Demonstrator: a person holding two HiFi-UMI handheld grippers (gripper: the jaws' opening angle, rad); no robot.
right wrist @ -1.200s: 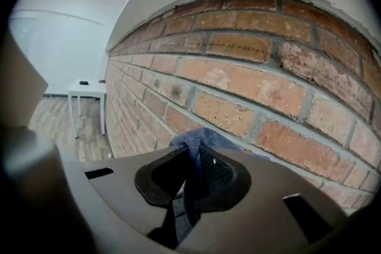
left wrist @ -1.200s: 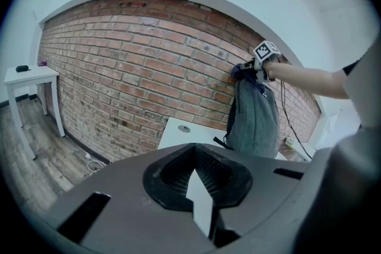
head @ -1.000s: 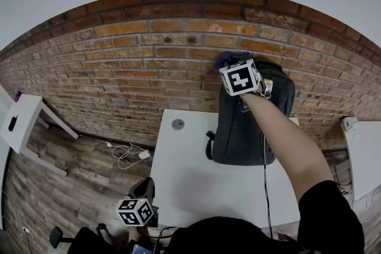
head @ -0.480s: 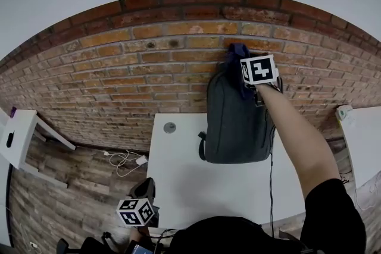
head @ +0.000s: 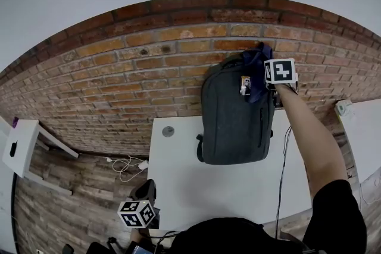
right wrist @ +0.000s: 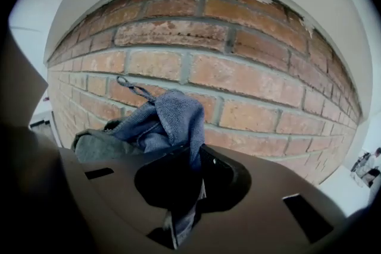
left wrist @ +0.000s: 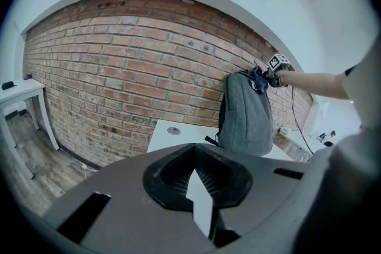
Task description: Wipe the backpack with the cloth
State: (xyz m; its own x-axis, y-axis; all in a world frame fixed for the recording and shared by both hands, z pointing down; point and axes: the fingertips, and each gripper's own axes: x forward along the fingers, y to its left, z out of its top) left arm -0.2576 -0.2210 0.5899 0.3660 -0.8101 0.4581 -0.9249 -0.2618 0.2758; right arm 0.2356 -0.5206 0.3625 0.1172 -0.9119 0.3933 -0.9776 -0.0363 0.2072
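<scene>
A dark grey backpack (head: pixel 233 119) stands upright on a white table (head: pixel 178 175), leaning on the brick wall; the left gripper view shows the backpack (left wrist: pixel 245 116) too. A blue cloth (head: pixel 257 71) hangs over its top right corner. My right gripper (head: pixel 271 81) is shut on that cloth (right wrist: pixel 169 125), beside the backpack's top (right wrist: pixel 98 144), close to the bricks. My left gripper (head: pixel 138 216) hangs low, off the table's near left edge, and its jaws are shut with nothing between them (left wrist: pixel 202 211).
A brick wall (head: pixel 149 80) runs behind the table. A round grommet (head: pixel 168 131) sits in the table's far left. A small white side table (head: pixel 18 146) stands at far left, cables (head: pixel 125 163) lie on the wood floor, another white surface (head: pixel 363 128) is at right.
My right gripper has carried the cloth rightward along the backpack's top, from its left part to its right corner. The left gripper has stayed low.
</scene>
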